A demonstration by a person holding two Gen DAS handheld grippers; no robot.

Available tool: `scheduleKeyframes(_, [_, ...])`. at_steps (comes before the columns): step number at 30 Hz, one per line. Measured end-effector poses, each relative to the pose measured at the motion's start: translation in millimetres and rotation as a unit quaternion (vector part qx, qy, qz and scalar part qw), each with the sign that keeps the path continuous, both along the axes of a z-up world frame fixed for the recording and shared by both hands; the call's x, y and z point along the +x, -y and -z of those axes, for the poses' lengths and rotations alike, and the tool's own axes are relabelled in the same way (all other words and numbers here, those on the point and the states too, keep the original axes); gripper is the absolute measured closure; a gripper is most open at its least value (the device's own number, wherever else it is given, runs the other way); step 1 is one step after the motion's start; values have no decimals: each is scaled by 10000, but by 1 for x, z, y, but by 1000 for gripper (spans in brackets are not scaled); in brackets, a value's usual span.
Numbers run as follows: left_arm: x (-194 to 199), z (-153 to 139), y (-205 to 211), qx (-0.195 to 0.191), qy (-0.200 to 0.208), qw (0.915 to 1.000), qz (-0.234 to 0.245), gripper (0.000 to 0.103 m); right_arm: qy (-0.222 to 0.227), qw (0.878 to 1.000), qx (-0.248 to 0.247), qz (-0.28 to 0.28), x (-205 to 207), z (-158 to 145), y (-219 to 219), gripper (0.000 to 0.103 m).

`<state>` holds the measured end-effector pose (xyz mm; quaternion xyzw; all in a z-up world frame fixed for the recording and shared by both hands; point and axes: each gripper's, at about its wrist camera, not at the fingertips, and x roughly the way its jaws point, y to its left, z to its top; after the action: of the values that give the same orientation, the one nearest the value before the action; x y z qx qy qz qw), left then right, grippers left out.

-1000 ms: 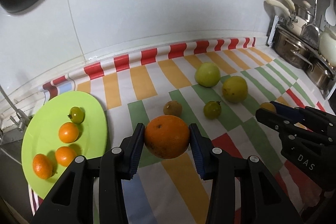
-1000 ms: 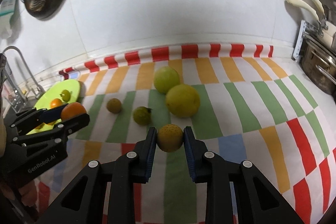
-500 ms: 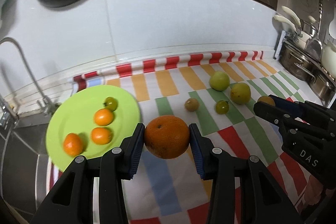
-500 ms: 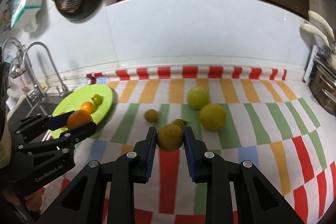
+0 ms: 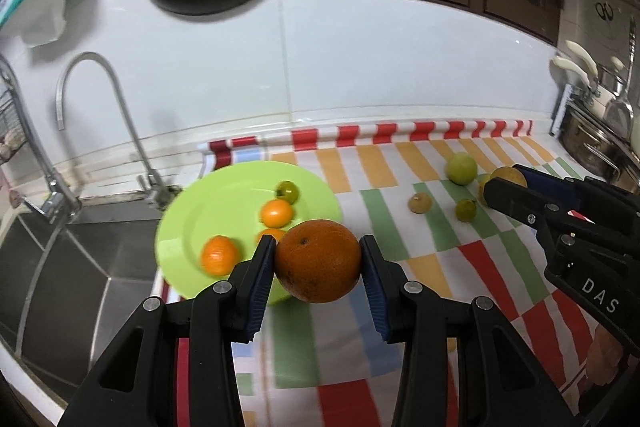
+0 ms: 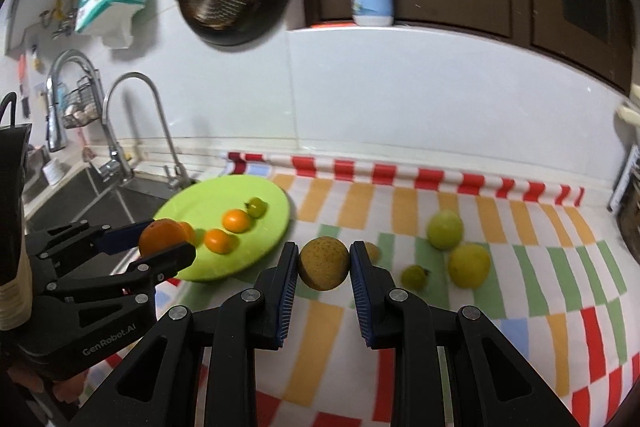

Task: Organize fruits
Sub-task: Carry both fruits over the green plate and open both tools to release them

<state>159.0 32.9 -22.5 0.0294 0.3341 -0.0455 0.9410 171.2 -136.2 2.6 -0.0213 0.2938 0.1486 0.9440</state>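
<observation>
My left gripper (image 5: 318, 269) is shut on a large orange (image 5: 318, 261) and holds it above the near right rim of a green plate (image 5: 208, 211). The plate holds small oranges (image 5: 276, 213) and a green fruit (image 5: 288, 191). My right gripper (image 6: 324, 265) is shut on a yellow-brown fruit (image 6: 324, 263), held above the striped cloth to the right of the plate (image 6: 200, 207). The left gripper (image 6: 160, 247) with its orange (image 6: 162, 237) also shows in the right wrist view. The right gripper (image 5: 504, 185) shows in the left wrist view.
Loose fruits lie on the cloth: a green one (image 6: 445, 229), a yellow one (image 6: 469, 265), a small green one (image 6: 414, 277) and a small brown one (image 5: 419, 203). A sink (image 5: 60, 259) with a tap (image 5: 104, 115) lies left of the plate. Pots (image 5: 596, 143) stand at the right.
Both grippers have risen and pulled back with their fruits. The left gripper has swung left, so the orange now hangs over the plate's rim.
</observation>
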Motion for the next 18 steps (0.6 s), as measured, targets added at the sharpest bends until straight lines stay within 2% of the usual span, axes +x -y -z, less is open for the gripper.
scheduleKeyframes(10, [3, -6, -39, 82, 84, 9990, -422, 61, 116, 9981, 94, -597, 15, -9, -43, 75])
scheduleKeyframes(18, [17, -7, -65, 155, 185, 9980, -579, 61, 61, 9948, 191, -1000, 44, -7, -79, 75])
